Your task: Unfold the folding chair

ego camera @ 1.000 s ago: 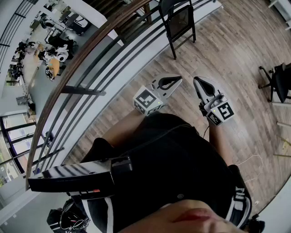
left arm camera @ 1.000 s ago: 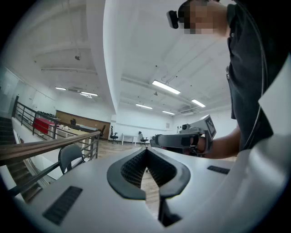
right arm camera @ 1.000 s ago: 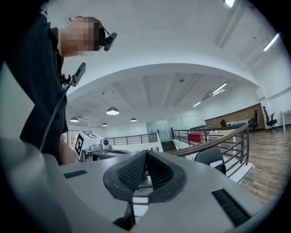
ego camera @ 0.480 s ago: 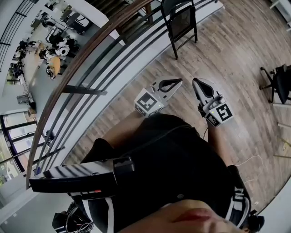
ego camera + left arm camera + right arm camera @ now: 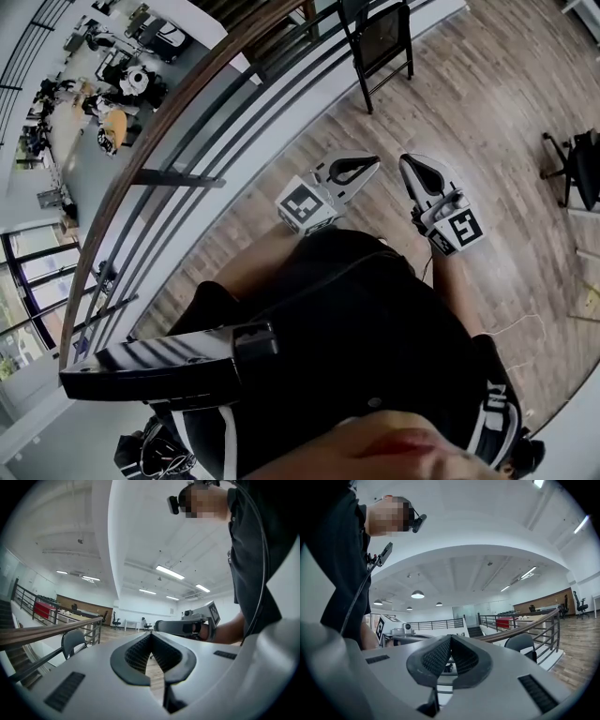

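A black folding chair [image 5: 380, 42] stands on the wood floor by the railing, at the top of the head view, well beyond both grippers. Its rounded back shows low left in the left gripper view [image 5: 72, 641] and low right in the right gripper view [image 5: 521, 645]. My left gripper [image 5: 371, 166] and right gripper [image 5: 405, 165] are held level in front of the person's body, side by side and pointing toward the chair. Both are shut with nothing between the jaws. The ribbed pads meet in the left gripper view [image 5: 151, 635] and in the right gripper view [image 5: 451, 638].
A dark railing with a wooden handrail [image 5: 187, 103] runs diagonally along the left, with a lower floor of desks beyond it. A black office chair [image 5: 574, 171] stands at the right edge. A thin white cable [image 5: 516, 328] lies on the floor near the person.
The head view has shifted a little, so the chair sits slightly farther up and right. Both grippers stay shut in about the same place.
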### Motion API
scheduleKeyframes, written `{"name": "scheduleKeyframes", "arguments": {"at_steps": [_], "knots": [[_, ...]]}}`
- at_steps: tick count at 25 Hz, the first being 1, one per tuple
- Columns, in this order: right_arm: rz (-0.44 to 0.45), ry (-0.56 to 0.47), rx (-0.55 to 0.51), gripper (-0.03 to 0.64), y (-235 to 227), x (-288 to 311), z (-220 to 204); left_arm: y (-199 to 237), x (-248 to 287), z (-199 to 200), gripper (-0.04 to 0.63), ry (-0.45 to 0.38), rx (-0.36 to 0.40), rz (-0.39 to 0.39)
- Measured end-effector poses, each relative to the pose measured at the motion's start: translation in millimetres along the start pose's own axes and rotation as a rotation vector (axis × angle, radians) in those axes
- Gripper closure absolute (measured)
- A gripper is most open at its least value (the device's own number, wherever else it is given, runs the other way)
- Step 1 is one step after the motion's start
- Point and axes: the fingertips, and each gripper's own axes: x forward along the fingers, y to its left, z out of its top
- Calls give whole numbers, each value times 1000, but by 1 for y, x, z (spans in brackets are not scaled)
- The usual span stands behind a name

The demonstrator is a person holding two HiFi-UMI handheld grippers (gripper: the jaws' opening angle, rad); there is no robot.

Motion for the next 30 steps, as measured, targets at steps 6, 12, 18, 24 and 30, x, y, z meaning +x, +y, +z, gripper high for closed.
{"name": "scheduleKeyframes", "arguments": {"at_steps": [6,12,18,24,30], "knots": [[60,-18,-25,610,12,11,0,9,-8,-7,592,28,32,3],[56,-6,-26,609,16,32,-6,27,-17,-2,592,13,15,-10],[44,-11,-43,609,19,60,-13,51,-27,-4,592,22,27,-41],[13,-11,-30,611,16,84,-18,77,-37,-4,592,29,22,-59],[-2,23,-49,611,11,105,-26,96,-40,-5,592,39,19,-71]]}}
